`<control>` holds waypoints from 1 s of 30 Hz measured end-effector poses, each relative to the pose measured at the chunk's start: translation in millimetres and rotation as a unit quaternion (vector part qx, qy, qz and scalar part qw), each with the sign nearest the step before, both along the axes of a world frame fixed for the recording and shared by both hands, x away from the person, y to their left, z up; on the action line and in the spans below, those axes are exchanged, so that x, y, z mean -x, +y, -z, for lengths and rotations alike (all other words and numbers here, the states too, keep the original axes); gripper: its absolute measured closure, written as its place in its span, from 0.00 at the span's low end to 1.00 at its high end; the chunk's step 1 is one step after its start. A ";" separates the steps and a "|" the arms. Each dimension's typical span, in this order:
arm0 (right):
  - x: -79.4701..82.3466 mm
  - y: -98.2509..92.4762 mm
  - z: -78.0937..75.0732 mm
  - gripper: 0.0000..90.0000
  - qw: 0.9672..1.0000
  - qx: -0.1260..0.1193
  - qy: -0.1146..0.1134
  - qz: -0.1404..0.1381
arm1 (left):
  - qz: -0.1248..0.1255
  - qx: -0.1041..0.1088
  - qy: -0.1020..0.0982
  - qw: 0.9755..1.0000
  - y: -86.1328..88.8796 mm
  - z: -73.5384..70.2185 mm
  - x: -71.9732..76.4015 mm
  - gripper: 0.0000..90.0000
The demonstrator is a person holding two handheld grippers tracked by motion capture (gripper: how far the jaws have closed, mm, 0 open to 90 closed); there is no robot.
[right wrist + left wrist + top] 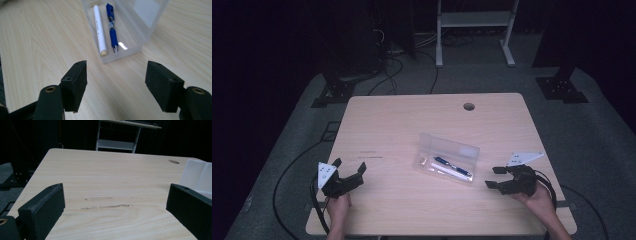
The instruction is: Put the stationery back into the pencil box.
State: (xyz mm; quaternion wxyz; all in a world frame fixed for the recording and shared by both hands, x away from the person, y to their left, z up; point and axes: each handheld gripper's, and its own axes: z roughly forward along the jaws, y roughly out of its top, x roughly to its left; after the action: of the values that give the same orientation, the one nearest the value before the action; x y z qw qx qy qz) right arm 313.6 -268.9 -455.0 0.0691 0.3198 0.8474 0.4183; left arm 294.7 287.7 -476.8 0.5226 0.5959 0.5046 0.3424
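Note:
A clear plastic pencil case [428, 169] lies open at the middle of the wooden table [392, 125], its lid [451, 147] standing up behind it. Inside lie a blue pen [452, 166], a white pen [446, 171] and a small pale item [422, 161]. My left gripper [349, 165] rests open near the front left of the table, well left of the case. My right gripper [493, 177] is open just right of the case, with nothing between its jaws. In the right gripper view the case [120, 55] lies just ahead of the right gripper [117, 75], showing the white pen [100, 30] and blue pen [111, 27]. The left gripper [116, 195] faces bare table, with the case [197, 175] at the right edge.
A round cable hole [469, 106] sits near the table's far edge. Faint scuff marks [107, 206] mark the wood ahead of the left gripper. Beyond the table stand a white metal frame [474, 20], black stand bases [560, 89] and floor cables [387, 75].

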 end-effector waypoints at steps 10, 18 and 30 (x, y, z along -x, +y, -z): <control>5.4 -11.1 4.0 0.37 1.000 -0.004 0.002 0.011 | 0.001 -0.002 0.000 1.000 -0.4 -0.1 0.2 0.01; 10.6 -20.0 7.2 0.36 1.000 -0.008 0.003 0.020 | 0.001 -0.001 0.000 1.000 -1.6 -0.1 0.5 0.01; 21.1 -33.9 9.5 0.35 0.999 -0.014 0.002 0.034 | 0.004 -0.002 0.001 1.000 -3.0 -0.6 0.5 0.01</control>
State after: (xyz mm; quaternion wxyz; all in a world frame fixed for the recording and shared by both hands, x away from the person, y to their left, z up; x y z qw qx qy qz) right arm 292.5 -302.8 -464.5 0.0770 0.3506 0.8300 0.4269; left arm 294.2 284.7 -476.2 0.5222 0.5991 0.5023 0.3406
